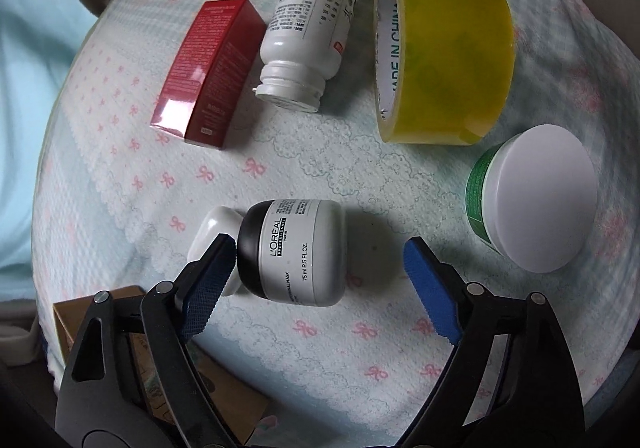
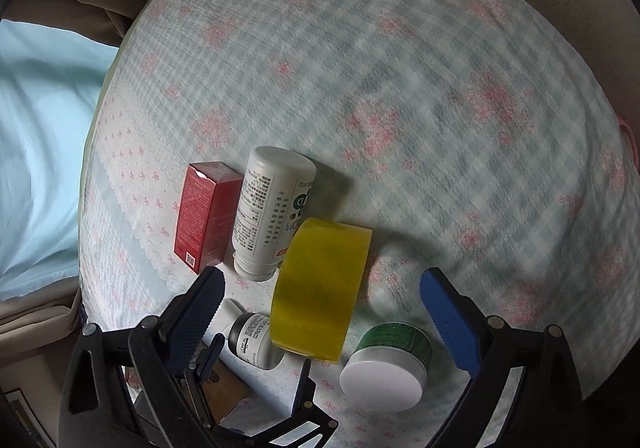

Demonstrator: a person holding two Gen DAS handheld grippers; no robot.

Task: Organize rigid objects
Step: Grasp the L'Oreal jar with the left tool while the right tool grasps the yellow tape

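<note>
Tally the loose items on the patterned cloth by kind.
Jars: 2, L'Oreal jar, green-labelled jar
Bottles: 1, white bottle
Boxes: 1, red box
Tape rolls: 1, yellow tape
Small white case: 1
Total: 6

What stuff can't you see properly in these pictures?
- Small white thing, left wrist view: half hidden behind the L'Oreal jar and a hand-held gripper finger.
- Cardboard box, left wrist view: mostly covered by the gripper frame.
- Red box print, both views: too small to read.
</note>
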